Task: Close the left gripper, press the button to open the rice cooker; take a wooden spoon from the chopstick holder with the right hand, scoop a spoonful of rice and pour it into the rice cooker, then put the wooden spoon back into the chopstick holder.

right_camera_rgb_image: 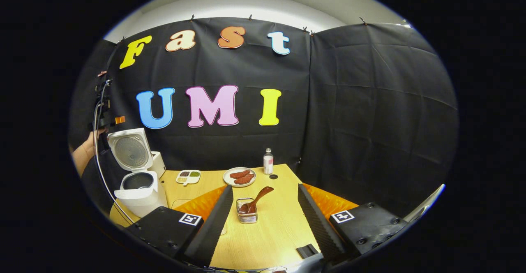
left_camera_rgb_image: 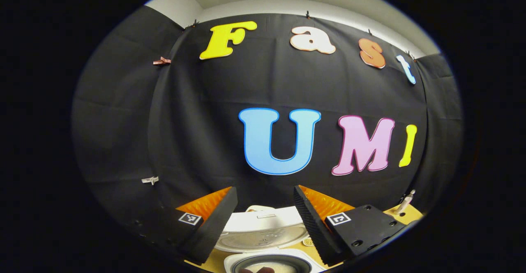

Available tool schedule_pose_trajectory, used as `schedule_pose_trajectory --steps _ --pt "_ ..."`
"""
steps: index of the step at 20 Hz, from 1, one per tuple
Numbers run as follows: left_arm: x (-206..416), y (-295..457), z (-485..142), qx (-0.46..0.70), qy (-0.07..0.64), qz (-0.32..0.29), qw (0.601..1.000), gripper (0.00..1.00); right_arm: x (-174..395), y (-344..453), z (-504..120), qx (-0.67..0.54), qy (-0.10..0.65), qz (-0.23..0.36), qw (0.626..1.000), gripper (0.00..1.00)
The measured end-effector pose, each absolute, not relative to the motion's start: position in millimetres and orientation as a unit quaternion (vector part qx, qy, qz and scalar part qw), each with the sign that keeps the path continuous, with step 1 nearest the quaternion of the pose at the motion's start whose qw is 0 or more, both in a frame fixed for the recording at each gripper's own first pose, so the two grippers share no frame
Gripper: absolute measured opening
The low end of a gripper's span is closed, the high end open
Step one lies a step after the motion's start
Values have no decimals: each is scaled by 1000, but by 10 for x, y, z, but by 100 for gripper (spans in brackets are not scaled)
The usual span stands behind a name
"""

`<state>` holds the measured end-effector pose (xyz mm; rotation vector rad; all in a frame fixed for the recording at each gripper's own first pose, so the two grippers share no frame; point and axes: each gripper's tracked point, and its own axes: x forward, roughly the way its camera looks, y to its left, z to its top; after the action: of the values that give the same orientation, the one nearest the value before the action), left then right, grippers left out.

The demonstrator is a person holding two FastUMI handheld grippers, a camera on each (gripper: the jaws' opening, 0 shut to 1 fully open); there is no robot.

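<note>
Rice cooker (right_camera_rgb_image: 137, 170) sat lid-up at table's (right_camera_rgb_image: 271, 227) left edge; wooden spoon (right_camera_rgb_image: 255, 200) rested in chopstick holder (right_camera_rgb_image: 247, 211) mid-table. Right gripper (right_camera_rgb_image: 263, 219) spread, left gripper (left_camera_rgb_image: 265, 219) spread above cooker.

1. Even, moderate overhead light; the black cloth wall stays dim.
2. Both views are sharp at centre, with strong fisheye bending toward the edges.
3. The pale wooden counter (right_camera_rgb_image: 267, 223) shows soft shadows and no harsh glare.
</note>
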<state>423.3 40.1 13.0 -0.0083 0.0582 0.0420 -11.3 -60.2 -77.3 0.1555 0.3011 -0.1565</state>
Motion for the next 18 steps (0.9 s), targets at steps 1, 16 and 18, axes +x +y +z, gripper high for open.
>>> schedule_pose_trajectory --steps 1,16,18 --pt "4327 424 54 8 35 30 999 95 -142 -575 -781 77 152 -78 982 98" --pt "4293 408 -386 2 82 51 995 99 -174 -432 -968 101 180 -47 977 99" --pt "4125 345 -427 2 83 50 995 99 -194 -453 -985 103 181 -41 977 99"
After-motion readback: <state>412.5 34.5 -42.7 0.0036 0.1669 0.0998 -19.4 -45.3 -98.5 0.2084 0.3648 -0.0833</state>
